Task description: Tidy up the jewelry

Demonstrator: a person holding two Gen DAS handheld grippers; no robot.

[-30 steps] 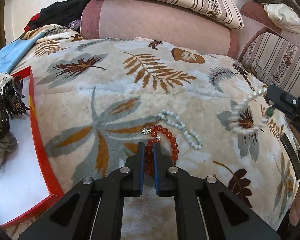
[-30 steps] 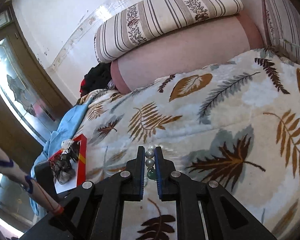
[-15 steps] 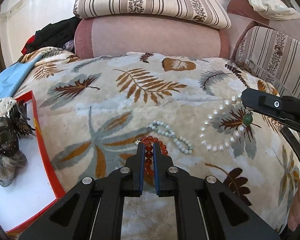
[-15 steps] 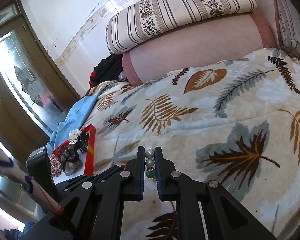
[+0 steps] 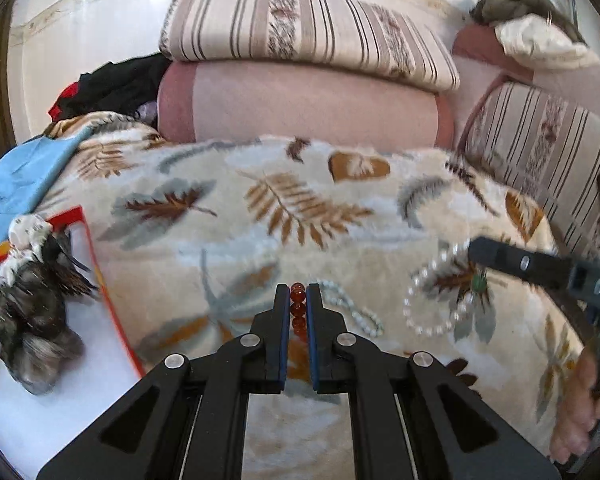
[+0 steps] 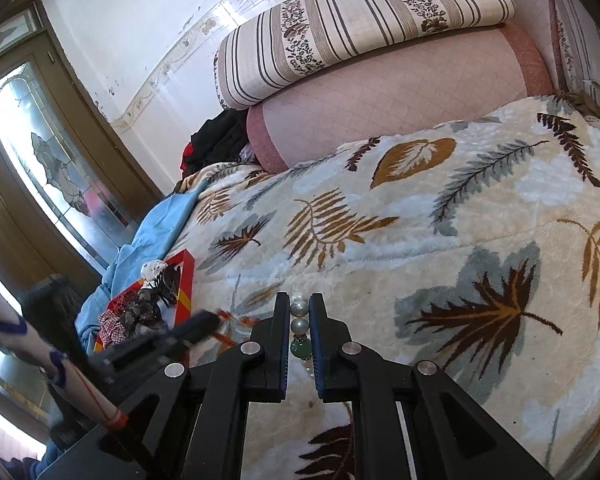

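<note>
Between left claw (image 5: 298,304) fingers, red bead bracelet (image 5: 298,308), pinched, above blanket (image 5: 260,216)

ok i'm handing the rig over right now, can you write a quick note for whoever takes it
Left tool: shut on the red bead bracelet, lifted off the leaf blanket.
Right tool: shut on the pearl bracelet at its green bead, loop hanging.
On the blanket: the pale green bead string, loose.
Red-rimmed tray at the left holds hair accessories.
Done: two pieces gripped.
Left: probably place both in the tray, then fetch the pale string.
</note>
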